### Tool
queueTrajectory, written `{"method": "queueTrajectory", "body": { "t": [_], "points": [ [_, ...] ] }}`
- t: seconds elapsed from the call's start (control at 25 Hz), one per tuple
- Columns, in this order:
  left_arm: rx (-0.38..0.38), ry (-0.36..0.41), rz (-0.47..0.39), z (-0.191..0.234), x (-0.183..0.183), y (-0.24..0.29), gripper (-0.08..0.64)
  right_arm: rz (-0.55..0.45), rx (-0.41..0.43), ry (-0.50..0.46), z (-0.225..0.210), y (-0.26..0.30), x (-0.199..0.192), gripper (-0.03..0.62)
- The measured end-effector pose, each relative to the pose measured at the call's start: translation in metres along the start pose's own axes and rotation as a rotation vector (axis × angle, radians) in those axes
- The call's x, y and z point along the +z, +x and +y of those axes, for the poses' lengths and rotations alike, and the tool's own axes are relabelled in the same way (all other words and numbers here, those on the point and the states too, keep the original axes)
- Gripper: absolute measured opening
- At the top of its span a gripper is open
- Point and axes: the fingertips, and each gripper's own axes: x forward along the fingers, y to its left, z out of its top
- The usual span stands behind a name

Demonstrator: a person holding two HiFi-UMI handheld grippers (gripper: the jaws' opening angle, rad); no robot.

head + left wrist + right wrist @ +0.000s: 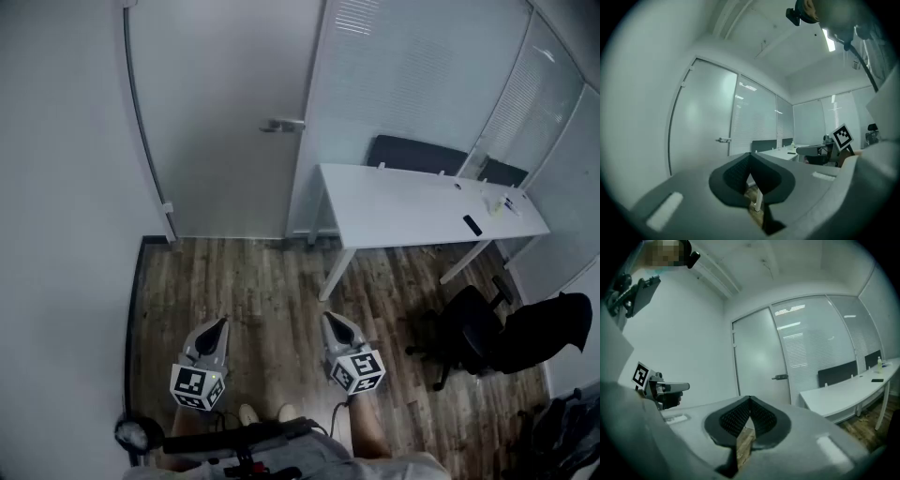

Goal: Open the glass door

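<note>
Nothing has started yet as far as I can judge. Both grippers are held level and low over the wood floor (272,281), well short of the glass door (220,112). The door is closed in the far wall, and its lever handle (281,125) sits at the door's right edge, right against the glass partition (412,75).

The left gripper (221,322) has its fingers pinched tip to tip with nothing in them. The right gripper (328,318) is the same, fully closed and empty.

What worries me from here:

- If I reach in with the jaws shut, I'll just poke the lever or the glass. They need to open before I get there.
- The lever is slim and smooth-looking, so a shallow bite near its tip could slide off when I push down.
- The near left corner of the desk (330,171) is close to the handle side, so going in with the right gripper risks clipping it.
- I honestly can't tell from here which way the door swings. If it comes toward me, I'm standing in its path, and the desk could stop it early.
</note>
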Motion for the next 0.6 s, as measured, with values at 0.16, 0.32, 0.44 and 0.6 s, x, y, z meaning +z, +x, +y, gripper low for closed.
{"method": "queueTrajectory", "body": {
  "t": [0.16,0.32,0.44,0.6],
  "points": [
    [-0.003,0.005,-0.006,0.006,0.002,0.000,0.003,-0.009,-0.004,0.009,0.003,0.003,0.000,0.002],
    [0.000,0.007,-0.007,0.010,0.004,-0.002,0.003,-0.016,-0.009,0.022,0.004,0.003,0.000,0.002],
    [-0.002,0.009,-0.004,0.014,0.004,-0.004,0.003,-0.013,-0.012,0.019,0.008,0.007,-0.001,0.002],
    [-0.017,0.011,0.007,0.024,0.000,-0.009,0.003,-0.007,-0.019,0.017,0.020,0.014,-0.004,0.002]
  ]
}}
